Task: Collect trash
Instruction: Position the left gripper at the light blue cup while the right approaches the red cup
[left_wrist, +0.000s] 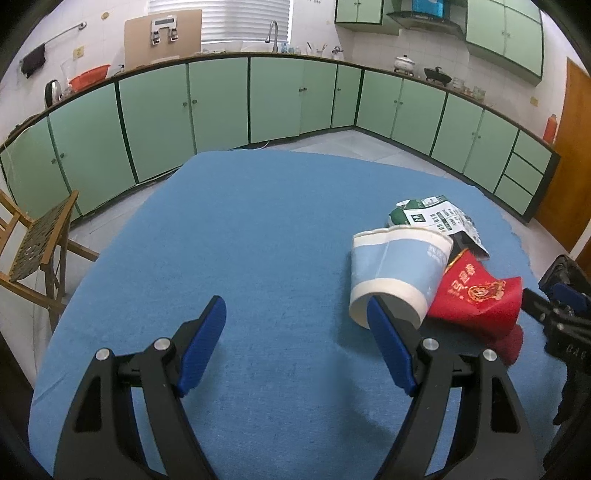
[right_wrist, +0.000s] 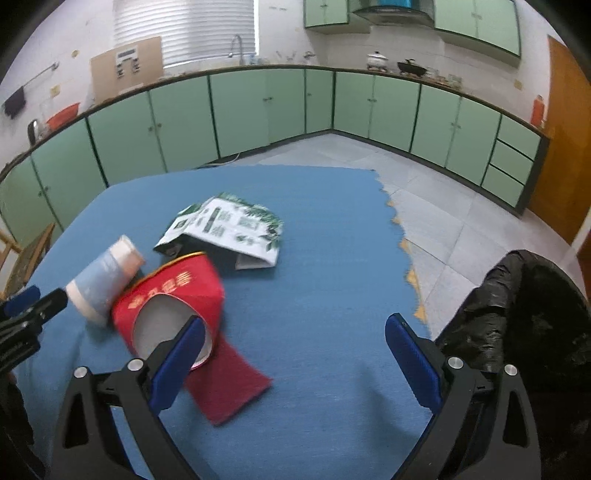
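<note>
A crushed blue-and-white paper cup (left_wrist: 397, 273) lies on its side on the blue tablecloth (left_wrist: 258, 229), touching a crushed red paper cup (left_wrist: 476, 295) and a flattened green-and-white carton (left_wrist: 439, 218). My left gripper (left_wrist: 295, 321) is open and empty, its right finger just in front of the blue cup. In the right wrist view the red cup (right_wrist: 173, 295), blue cup (right_wrist: 103, 280) and carton (right_wrist: 229, 229) lie left of centre. My right gripper (right_wrist: 295, 350) is open and empty, its left finger in front of the red cup's mouth.
A bin lined with a black bag (right_wrist: 517, 325) stands off the table's right edge. A dark red cloth strip (right_wrist: 229, 384) lies under the red cup. A wooden chair (left_wrist: 40, 243) stands left of the table. Green cabinets (left_wrist: 221, 99) line the far walls.
</note>
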